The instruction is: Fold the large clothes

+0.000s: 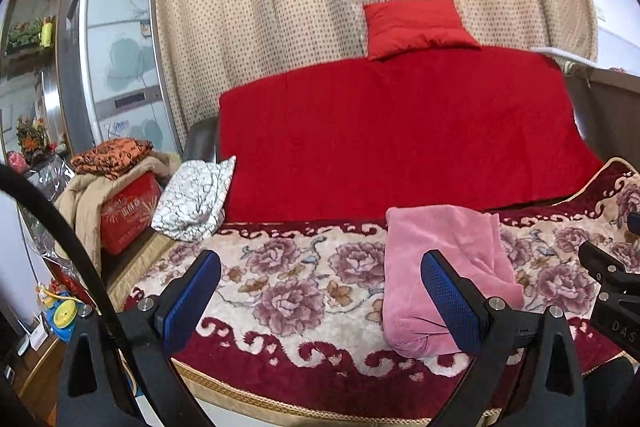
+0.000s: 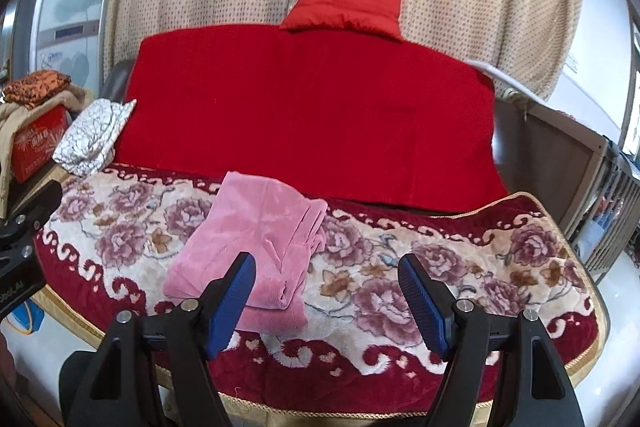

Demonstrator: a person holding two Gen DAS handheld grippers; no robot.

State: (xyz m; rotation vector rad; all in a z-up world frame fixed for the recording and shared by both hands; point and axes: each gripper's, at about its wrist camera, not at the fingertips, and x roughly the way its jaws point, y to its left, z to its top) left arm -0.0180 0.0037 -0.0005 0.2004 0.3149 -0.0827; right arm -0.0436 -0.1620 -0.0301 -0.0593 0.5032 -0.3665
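Right claw (image 1: pixel 612 291) body reads "DAS"; red box (image 1: pixel 130 215) txt illegible.

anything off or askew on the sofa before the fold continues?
Nothing damaged or spilled. The pink garment lies folded on the floral blanket, slightly skewed to the blanket's front edge, layers a bit uneven at its right side. Both the left gripper and right gripper are open and empty.

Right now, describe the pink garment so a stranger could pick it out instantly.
Find the sofa seat under the flowered blanket, below the red backrest cover. The pink garment lies folded on it, near the front edge. It is the only plain pink piece there.
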